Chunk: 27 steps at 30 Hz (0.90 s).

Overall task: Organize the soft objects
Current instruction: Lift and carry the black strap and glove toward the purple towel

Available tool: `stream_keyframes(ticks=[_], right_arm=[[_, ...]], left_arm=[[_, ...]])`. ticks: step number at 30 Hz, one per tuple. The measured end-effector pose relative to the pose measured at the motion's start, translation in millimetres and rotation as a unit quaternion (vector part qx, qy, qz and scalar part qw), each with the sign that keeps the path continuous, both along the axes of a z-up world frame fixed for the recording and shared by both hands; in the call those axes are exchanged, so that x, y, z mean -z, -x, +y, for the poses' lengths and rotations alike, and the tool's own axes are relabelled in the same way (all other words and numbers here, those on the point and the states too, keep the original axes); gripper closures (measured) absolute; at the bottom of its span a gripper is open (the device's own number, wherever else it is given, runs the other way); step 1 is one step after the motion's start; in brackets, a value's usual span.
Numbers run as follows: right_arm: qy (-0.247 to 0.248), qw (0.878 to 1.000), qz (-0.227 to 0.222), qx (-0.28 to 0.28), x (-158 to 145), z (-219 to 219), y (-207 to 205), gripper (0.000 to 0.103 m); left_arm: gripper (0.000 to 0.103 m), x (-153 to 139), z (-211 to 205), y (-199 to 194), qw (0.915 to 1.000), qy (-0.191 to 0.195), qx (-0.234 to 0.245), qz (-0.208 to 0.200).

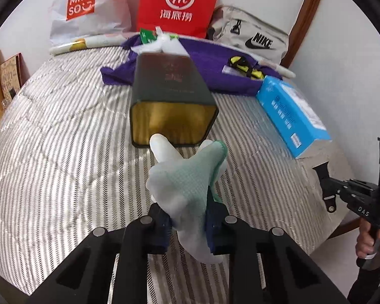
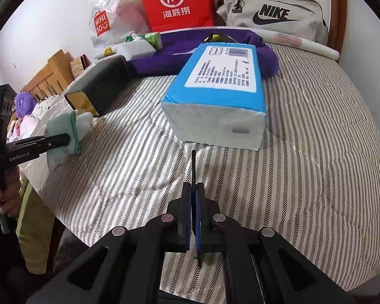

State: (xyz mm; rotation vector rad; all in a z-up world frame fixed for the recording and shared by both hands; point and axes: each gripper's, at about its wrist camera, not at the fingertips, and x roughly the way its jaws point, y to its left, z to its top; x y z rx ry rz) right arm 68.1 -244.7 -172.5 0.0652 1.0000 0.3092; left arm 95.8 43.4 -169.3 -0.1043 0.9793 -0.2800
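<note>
My left gripper (image 1: 187,217) is shut on a white and green work glove (image 1: 187,177) and holds it above the striped mattress (image 1: 63,152), just in front of the open gold-lined mouth of a dark box (image 1: 172,96) lying on its side. The glove (image 2: 68,129) and box (image 2: 98,88) also show at the left of the right wrist view. My right gripper (image 2: 193,190) is shut, with a thin black strip (image 2: 193,167) sticking out between its fingers, low over the mattress (image 2: 304,177) in front of a blue tissue pack (image 2: 220,88).
A purple cloth (image 1: 215,71) with a yellow-black item lies behind the box. A MINISO bag (image 1: 86,7), a red paper bag (image 1: 177,5) and a grey Nike bag (image 1: 253,38) stand at the far edge. White paper rolls lie near them. The blue tissue pack (image 1: 288,111) lies right of the box.
</note>
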Motion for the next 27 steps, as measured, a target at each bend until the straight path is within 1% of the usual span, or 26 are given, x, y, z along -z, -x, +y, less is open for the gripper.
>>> stream_keyframes(ticks=[7, 11, 12, 15, 22, 24, 27], right_arm=[[-0.005, 1.0, -0.006, -0.003, -16.9, -0.1, -3.4, 0.1], [-0.007, 1.0, -0.02, -0.019, -34.1, 2.8, -3.9, 0.1], [-0.012, 0.999, -0.025, -0.023, -38.4, 3.2, -4.2, 0.1], [-0.026, 0.998, -0.043, -0.037, -53.6, 4.9, -8.1, 0.1], [-0.027, 0.996, -0.075, -0.049, -80.7, 6.7, -31.8, 0.1], [-0.024, 0.995, -0.079, -0.052, -85.8, 6.9, -42.9, 0.1], [-0.025, 0.995, -0.082, -0.053, -92.5, 6.9, -60.0, 0.1]], left_arm=[[0.083, -23.7, 11.2, 6.1, 0.9998, 0.015, -0.002, -0.012], [0.083, -40.6, 20.1, 8.4, 0.9988, 0.042, -0.01, -0.022], [0.083, -43.5, 21.4, 7.0, 0.9987, 0.043, -0.011, -0.024], [0.083, -55.0, 23.9, 1.0, 0.9985, 0.038, -0.018, -0.034], [0.083, -75.6, 26.5, -20.7, 0.9976, 0.046, -0.024, -0.045], [0.083, -80.5, 27.0, -28.7, 0.9972, 0.051, -0.031, -0.045], [0.083, -87.2, 26.8, -46.5, 0.9962, 0.069, -0.037, -0.038]])
